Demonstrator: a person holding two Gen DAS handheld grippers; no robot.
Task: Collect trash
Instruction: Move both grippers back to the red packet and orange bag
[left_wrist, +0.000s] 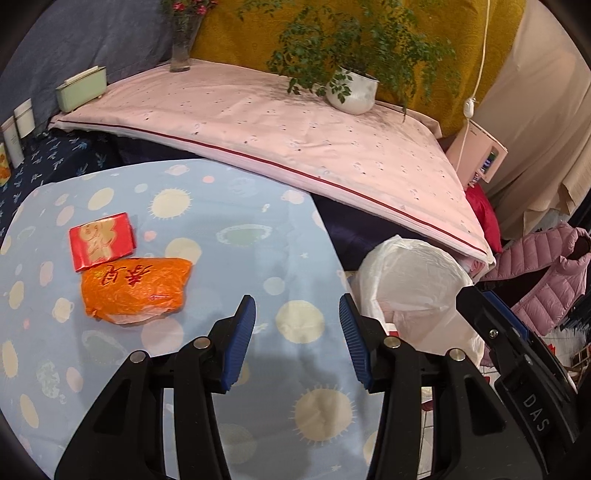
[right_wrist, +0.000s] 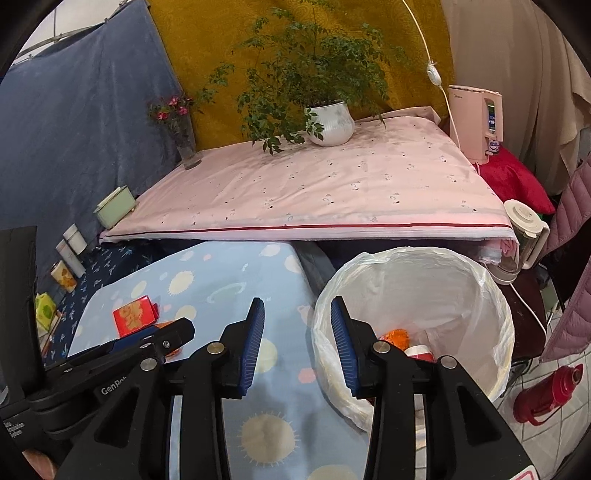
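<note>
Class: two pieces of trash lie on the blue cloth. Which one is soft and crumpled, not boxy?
The orange plastic bag; the red packet beside it is flat-sided and rectangular.

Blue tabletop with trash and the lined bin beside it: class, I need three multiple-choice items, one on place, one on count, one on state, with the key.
1. Where does the red packet lie relative to the orange bag?
A. inside the bin
B. touching it on its far side
C. on the pink cloth

2. How many pieces of trash remain on the blue tablecloth?
A. two
B. four
C. none

3. What is between the right gripper's jaws?
A. the orange bag
B. the red packet
C. nothing

Key: 1 B, the packet's edge meets the bag's far edge. 2 A, only packet and bag lie there. 3 C, the jaws stand apart, with only cloth and the white-lined bin behind them.
</note>
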